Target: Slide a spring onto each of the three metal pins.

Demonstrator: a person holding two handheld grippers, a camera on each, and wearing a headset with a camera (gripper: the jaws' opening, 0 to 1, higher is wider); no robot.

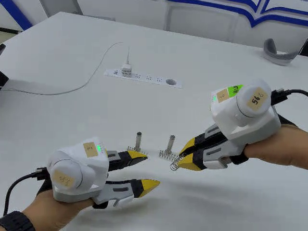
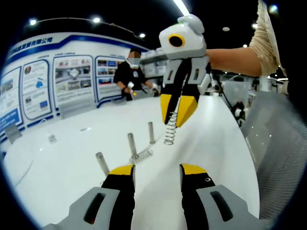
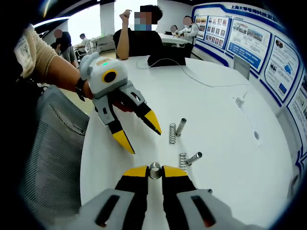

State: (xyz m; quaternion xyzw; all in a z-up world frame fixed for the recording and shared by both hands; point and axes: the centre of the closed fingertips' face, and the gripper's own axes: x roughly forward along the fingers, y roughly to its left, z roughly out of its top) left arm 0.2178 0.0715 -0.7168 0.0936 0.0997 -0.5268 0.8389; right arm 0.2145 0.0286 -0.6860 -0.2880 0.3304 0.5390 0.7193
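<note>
The right white-and-black gripper with yellow-tipped jaws (image 1: 180, 160) is pinching a small coiled metal spring (image 1: 174, 166) between its almost closed tips, holding it low over the white tabletop (image 1: 96, 110) just beside a short upright grey metal pin (image 1: 170, 143). The matching left gripper (image 1: 153, 169) is hovering nearby with its jaws standing wide apart, gripping nothing. A second loose spring (image 1: 166, 154) is lying at that pin's foot, and a third spring (image 1: 132, 149) is lying by another pin (image 1: 138, 140).

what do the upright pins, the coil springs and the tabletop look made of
Short upright grey pins: metal, probably steel, dull satin sheen. Thin coil springs: bare silvery wire, likely steel, glinting. White tabletop: smooth matt surface with soft reflections, laminate or painted; cannot tell which.
</note>
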